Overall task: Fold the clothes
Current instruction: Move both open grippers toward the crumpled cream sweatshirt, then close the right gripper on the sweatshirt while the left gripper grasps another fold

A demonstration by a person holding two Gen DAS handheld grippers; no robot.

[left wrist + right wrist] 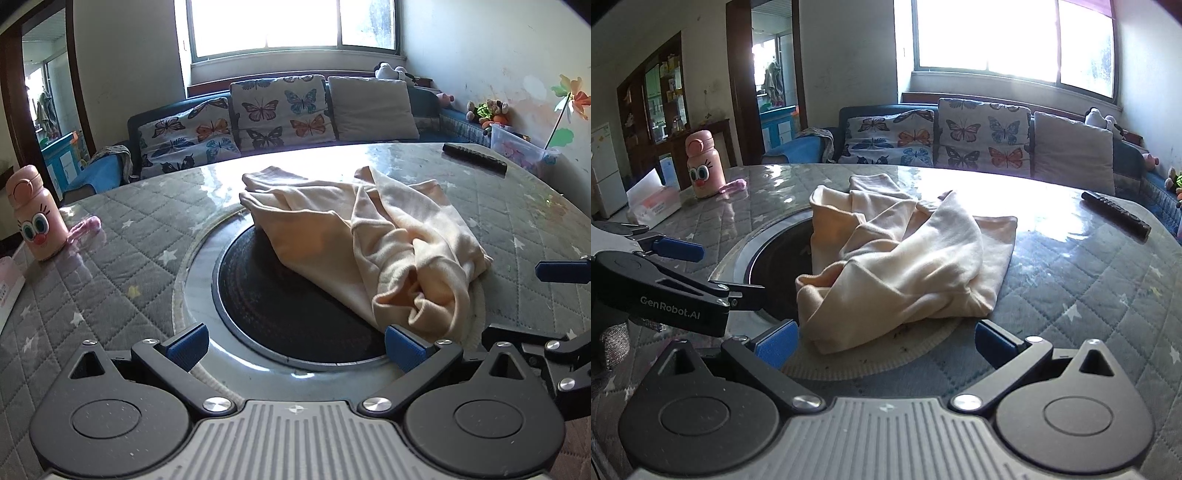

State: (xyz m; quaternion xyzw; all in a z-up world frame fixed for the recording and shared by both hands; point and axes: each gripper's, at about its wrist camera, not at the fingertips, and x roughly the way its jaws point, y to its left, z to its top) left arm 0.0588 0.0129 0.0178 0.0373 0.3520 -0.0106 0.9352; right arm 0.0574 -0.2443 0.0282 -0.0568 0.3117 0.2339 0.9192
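Note:
A crumpled cream garment lies in a heap in the middle of the round table, partly over a black round inset. My left gripper is open just short of the heap, and the heap's near fold lies by its right pad. My right gripper is also open, with the garment directly ahead and its near edge close to the left pad. Neither gripper holds anything. Each view catches a blue finger of the other gripper, at the right edge and at the left.
The table has a grey quilted star cover under a glossy sheet. A pink cartoon bottle stands at the left and a tissue box near it. A black remote lies far right. Behind the table is a sofa with butterfly cushions.

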